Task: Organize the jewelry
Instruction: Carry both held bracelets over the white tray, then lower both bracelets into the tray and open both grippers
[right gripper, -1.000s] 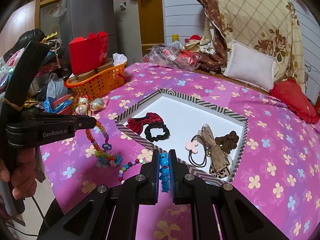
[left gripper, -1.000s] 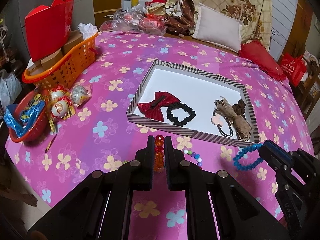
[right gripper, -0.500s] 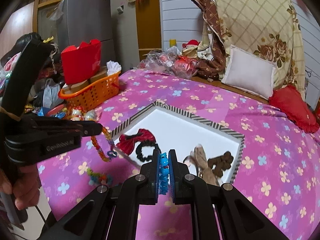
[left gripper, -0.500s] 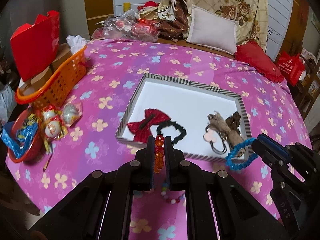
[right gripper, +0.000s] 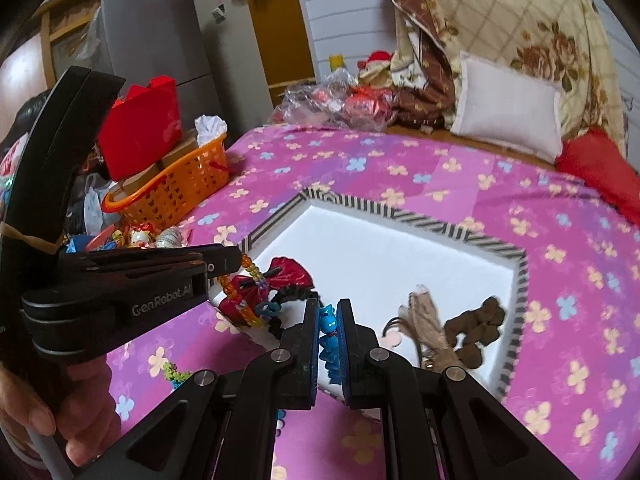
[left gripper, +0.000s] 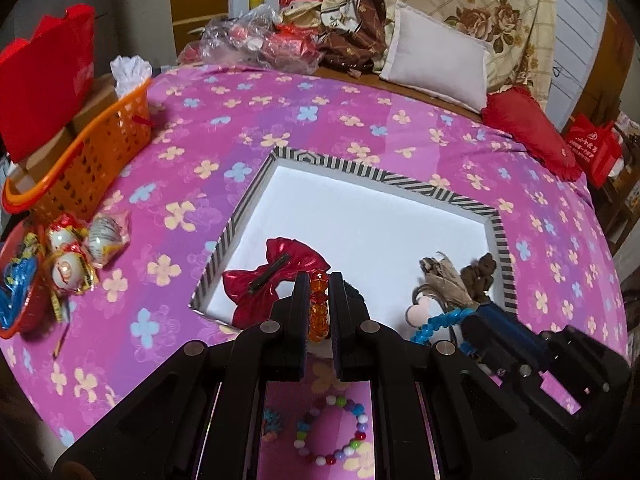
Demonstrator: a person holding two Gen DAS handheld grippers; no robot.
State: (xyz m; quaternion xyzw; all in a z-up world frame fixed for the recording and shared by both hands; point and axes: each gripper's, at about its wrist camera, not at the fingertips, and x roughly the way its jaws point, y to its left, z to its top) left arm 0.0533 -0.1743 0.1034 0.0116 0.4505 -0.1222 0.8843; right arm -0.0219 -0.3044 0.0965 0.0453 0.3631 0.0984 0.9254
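Note:
My left gripper (left gripper: 319, 280) is shut on an orange bead bracelet (left gripper: 318, 307) and holds it above the near edge of the striped tray (left gripper: 404, 182); the bracelet hangs from it in the right wrist view (right gripper: 244, 294). My right gripper (right gripper: 328, 308) is shut on a blue bead bracelet (right gripper: 330, 340), also over the tray's near edge; it shows in the left wrist view (left gripper: 434, 322). In the tray lie a red bow (left gripper: 276, 276), a black scrunchie (right gripper: 290, 294) and brown hair ties (right gripper: 472, 328). A multicoloured bead bracelet (left gripper: 332, 432) lies on the pink cloth below my left gripper.
An orange basket (left gripper: 80, 160) with boxes and a red bag (left gripper: 44, 80) stands at the left. A red bowl (left gripper: 20, 300) and wrapped eggs (left gripper: 80, 248) lie at the left edge. Pillows (left gripper: 436, 68) and bags are at the back.
Both grippers have moved forward with their bracelets, from over the pink cloth to over the tray's near edge. The multicoloured bracelet stays on the cloth behind.

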